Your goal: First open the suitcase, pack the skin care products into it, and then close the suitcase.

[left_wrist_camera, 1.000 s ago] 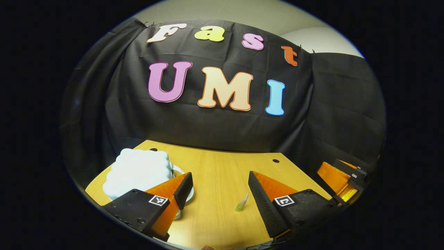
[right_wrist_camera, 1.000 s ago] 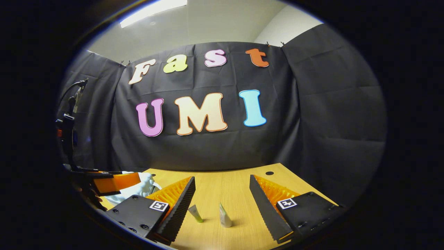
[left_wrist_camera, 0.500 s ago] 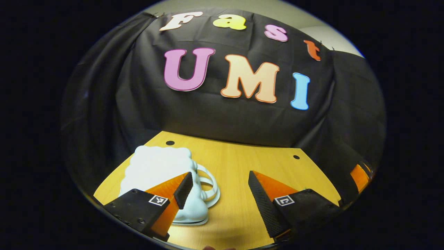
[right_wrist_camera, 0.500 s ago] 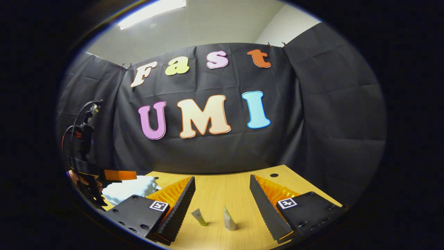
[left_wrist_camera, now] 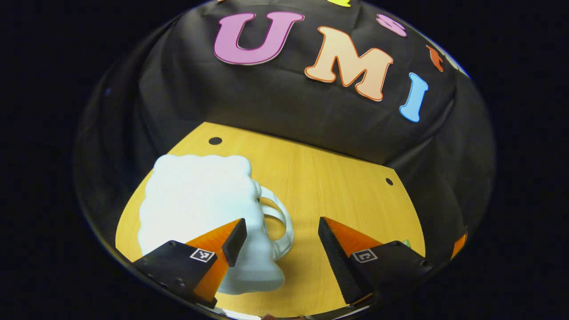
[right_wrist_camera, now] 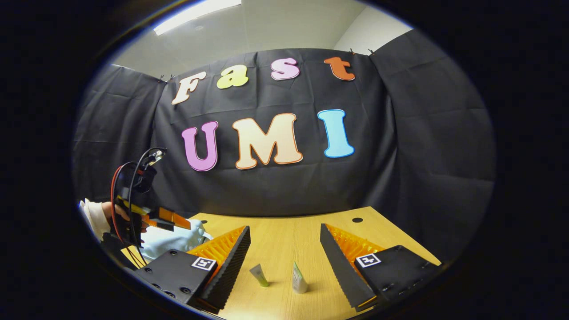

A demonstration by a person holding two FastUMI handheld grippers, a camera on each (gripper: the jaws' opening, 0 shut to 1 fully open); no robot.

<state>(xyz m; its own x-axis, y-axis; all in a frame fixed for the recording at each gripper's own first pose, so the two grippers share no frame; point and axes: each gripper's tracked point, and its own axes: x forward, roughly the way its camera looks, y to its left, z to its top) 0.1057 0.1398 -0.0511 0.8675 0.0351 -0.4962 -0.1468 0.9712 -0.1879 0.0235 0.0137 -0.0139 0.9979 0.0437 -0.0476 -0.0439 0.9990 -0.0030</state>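
White and lumpy, the closed suitcase lies near the worktop's left edge, its handle toward the middle. We tilt the left hand-held gripper down over it, fingers wide apart, holding nothing; one finger overlaps the case. Our right hand-held gripper hangs level and wide open above two small upright tubes near the front edge, touching neither.
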